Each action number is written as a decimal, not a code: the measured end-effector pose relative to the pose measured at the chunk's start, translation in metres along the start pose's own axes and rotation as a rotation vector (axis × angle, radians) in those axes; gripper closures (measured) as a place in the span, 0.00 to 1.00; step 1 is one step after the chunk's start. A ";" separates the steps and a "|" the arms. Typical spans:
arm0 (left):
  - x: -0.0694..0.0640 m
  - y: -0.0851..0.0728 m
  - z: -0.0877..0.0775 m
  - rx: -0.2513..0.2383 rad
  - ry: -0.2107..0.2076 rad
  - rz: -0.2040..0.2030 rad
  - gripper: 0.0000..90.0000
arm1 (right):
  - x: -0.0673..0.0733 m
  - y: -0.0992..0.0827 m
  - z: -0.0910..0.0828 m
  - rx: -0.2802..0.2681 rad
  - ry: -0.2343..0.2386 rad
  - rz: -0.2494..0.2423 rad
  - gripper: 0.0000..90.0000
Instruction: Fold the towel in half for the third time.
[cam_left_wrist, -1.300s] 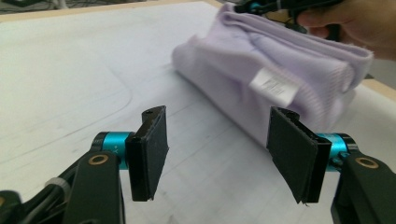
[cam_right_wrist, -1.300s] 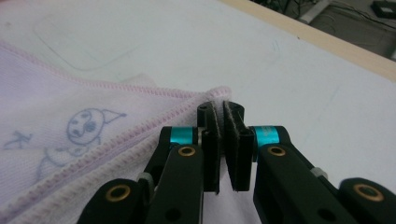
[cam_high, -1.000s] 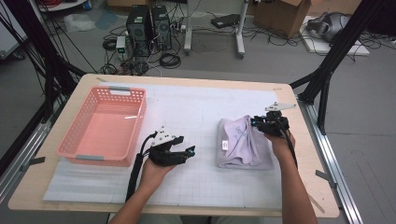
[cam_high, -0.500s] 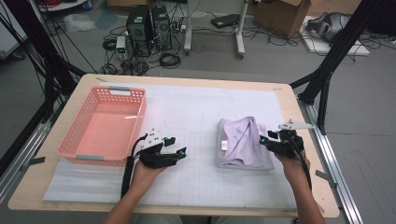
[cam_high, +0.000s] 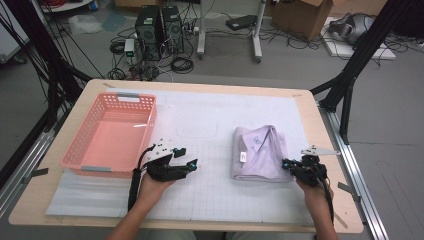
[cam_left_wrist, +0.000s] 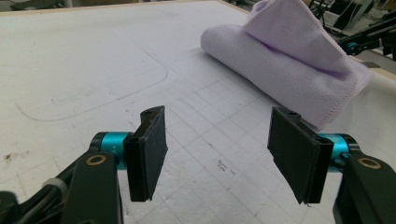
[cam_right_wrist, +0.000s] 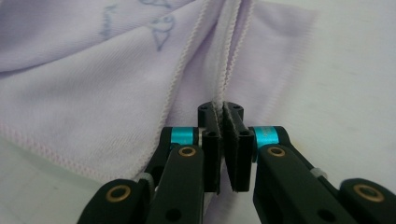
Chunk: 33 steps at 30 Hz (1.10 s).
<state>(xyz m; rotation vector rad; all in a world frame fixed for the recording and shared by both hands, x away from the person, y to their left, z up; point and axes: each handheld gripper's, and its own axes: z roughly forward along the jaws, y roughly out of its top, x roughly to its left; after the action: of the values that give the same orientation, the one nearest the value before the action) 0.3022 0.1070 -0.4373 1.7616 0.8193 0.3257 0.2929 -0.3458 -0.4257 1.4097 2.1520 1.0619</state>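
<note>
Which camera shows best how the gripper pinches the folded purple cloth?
The right gripper view: the right gripper has just closed, its black jaws shut on the stitched hem of the folded lilac cloth. The high view shows that gripper small at the cloth's corner. The left gripper view shows the cloth far off.

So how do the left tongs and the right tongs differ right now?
The left tongs stand open with nothing between the pads; the right tongs have just closed, pinching the lilac cloth's edge. In the high view the left tongs sit beside the pink basket, the right at the cloth's near right corner. Both have black pads.
</note>
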 end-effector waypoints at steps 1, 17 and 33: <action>0.000 0.000 0.000 -0.001 -0.002 0.003 0.42 | -0.001 -0.001 -0.003 0.000 -0.017 0.002 0.95; 0.000 -0.002 -0.003 -0.031 -0.003 0.004 0.41 | 0.022 0.005 0.009 -0.053 0.093 -0.017 0.64; -0.002 -0.002 -0.005 -0.038 -0.008 0.010 0.41 | 0.007 -0.004 -0.008 0.063 -0.017 0.025 0.94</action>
<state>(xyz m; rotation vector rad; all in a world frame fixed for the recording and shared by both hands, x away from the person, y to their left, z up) 0.2971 0.1101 -0.4372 1.7310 0.7945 0.3386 0.2823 -0.3439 -0.4229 1.4723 2.1788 0.9963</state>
